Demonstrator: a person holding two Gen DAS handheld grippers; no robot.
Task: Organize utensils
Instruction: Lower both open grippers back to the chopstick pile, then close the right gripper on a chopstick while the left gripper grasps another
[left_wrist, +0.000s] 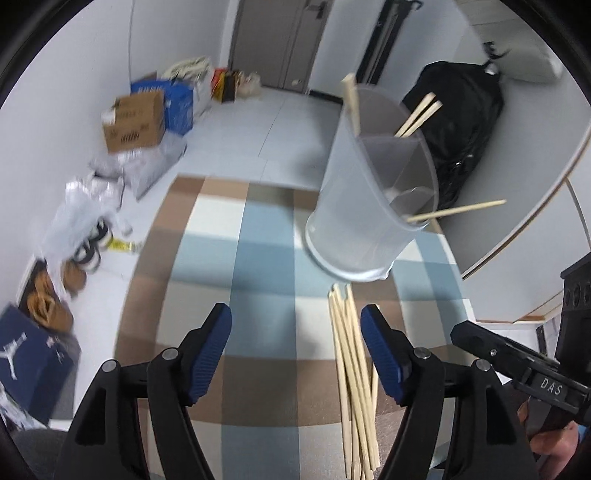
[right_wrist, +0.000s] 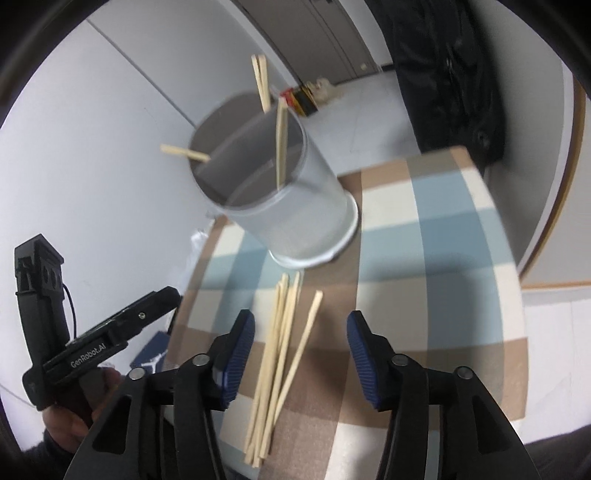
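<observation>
Nearest the lens, the left gripper (left_wrist: 295, 349) is seen with its blue pads spread and nothing between them, poised over the checked tablecloth (left_wrist: 258, 258); the loose chopsticks (left_wrist: 352, 376) lie on the cloth just inside its right-hand pad, untouched. To the right, the right gripper (right_wrist: 301, 360) is likewise held released and empty, with the same bundle lying on the cloth between its jaws and nearer the left one. Beyond the sticks, at the far side of the table, stands the divided translucent holder (left_wrist: 369, 206), where several chopsticks are already lodged at loose angles. Most of the sorting is judged still to be done. The bundle is fanned and overlapping, so a pinch may lift several sticks at once or scatter them toward the near edge; the tall, light holder could be tipped if nudged, and the two grippers are crowded over one pile. On the floor at far left, cardboard boxes (left_wrist: 135, 120) and bags are heaped; a black bag (left_wrist: 461, 122) is slumped behind the holder.
</observation>
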